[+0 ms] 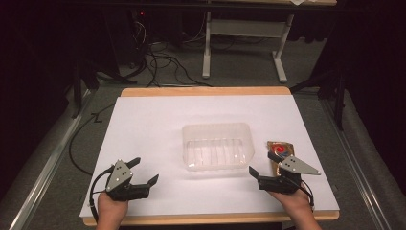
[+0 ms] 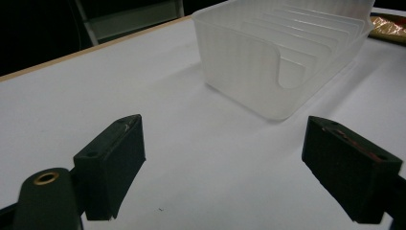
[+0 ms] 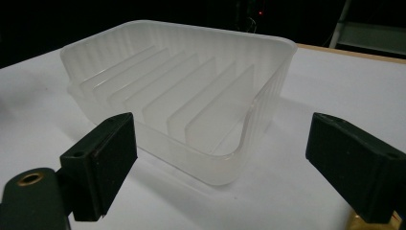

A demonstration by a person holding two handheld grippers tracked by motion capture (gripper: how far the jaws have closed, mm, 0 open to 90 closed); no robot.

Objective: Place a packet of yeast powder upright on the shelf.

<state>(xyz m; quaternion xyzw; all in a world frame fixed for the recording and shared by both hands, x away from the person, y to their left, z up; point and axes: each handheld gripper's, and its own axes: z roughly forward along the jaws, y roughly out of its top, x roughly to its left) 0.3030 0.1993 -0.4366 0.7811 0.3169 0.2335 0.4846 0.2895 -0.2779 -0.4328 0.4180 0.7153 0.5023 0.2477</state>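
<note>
Tray (image 1: 218,146), translucent, ribbed, empty, sits between and ahead of your left gripper (image 1: 143,171) and right gripper (image 1: 262,163), both spread wide, bare white tabletop (image 1: 143,124) around.

Both hands come in from the near edge. The left gripper (image 1: 145,171) has its jaws spread wide and empty. The right gripper (image 1: 263,163) likewise holds its jaws wide apart.

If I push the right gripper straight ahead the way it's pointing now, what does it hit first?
Most likely the clear plastic tray: the right gripper, jaws open, faces the tray's near corner across bare white table. Nothing lies between, though the depth is unclear.
</note>
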